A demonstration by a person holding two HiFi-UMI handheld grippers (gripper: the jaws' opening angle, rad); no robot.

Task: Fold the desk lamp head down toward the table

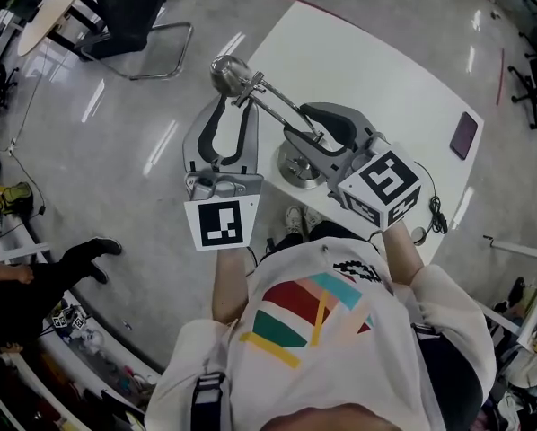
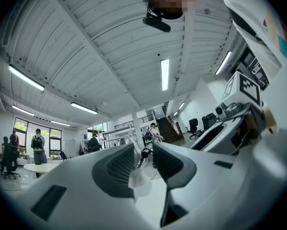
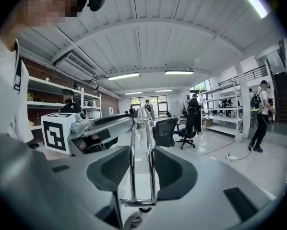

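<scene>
A chrome desk lamp stands with its round base [image 1: 295, 167] on the white table [image 1: 376, 70]. Its twin-rod arm [image 1: 282, 106] slants up and left to the shiny head [image 1: 227, 72]. My right gripper [image 1: 315, 135] is shut on the arm low down; in the right gripper view the two rods [image 3: 142, 152] fill the gap between the dark pads [image 3: 115, 169]. My left gripper [image 1: 234, 115] is open, its tips just short of the head. In the left gripper view, the lamp's dark joint [image 2: 144, 152] shows beyond my left gripper [image 2: 143, 163].
A dark phone [image 1: 463, 135] lies near the table's right edge, and a black cable [image 1: 435, 214] hangs at the near corner. A black chair [image 1: 129, 12] and a wooden tabletop [image 1: 57, 3] stand on the grey floor to the upper left. People stand far off in the room.
</scene>
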